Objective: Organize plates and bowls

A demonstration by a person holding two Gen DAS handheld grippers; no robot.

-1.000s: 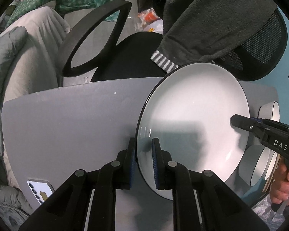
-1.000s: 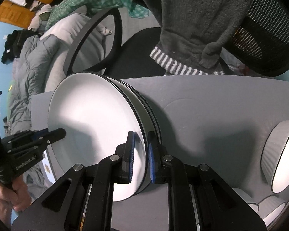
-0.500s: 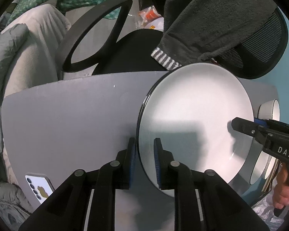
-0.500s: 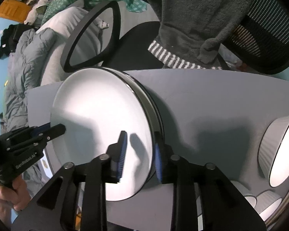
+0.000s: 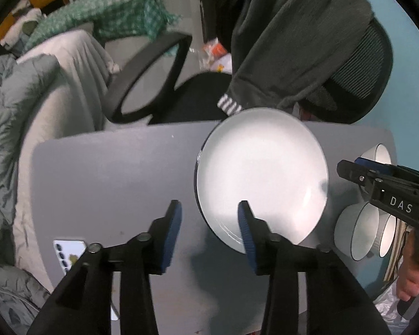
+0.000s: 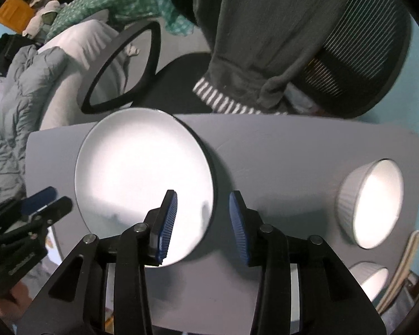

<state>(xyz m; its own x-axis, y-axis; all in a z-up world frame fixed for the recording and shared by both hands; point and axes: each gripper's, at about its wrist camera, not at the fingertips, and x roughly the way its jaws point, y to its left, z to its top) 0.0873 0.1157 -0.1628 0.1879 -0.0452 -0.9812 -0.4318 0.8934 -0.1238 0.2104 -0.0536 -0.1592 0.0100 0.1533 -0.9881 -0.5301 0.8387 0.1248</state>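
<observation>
A stack of white plates with dark rims [image 5: 261, 173] lies flat on the grey table [image 5: 111, 173]; it also shows in the right wrist view [image 6: 142, 178]. My left gripper [image 5: 209, 223] is open, its jaws astride the stack's near left rim without touching it. My right gripper [image 6: 202, 217] is open over the stack's near right rim; it also shows in the left wrist view [image 5: 357, 169]. White bowls stand at the table's right end [image 6: 373, 202], [image 6: 373, 279], [image 5: 357, 233].
A black office chair [image 5: 181, 103] draped with a dark grey garment [image 5: 287, 36] stands behind the table. A phone [image 5: 68, 254] lies at the table's near left. Bedding [image 5: 11, 128] lies to the left.
Both grippers have let go of the plates and opened wide. They have pulled back a little, and the stack now lies flat on the table.
</observation>
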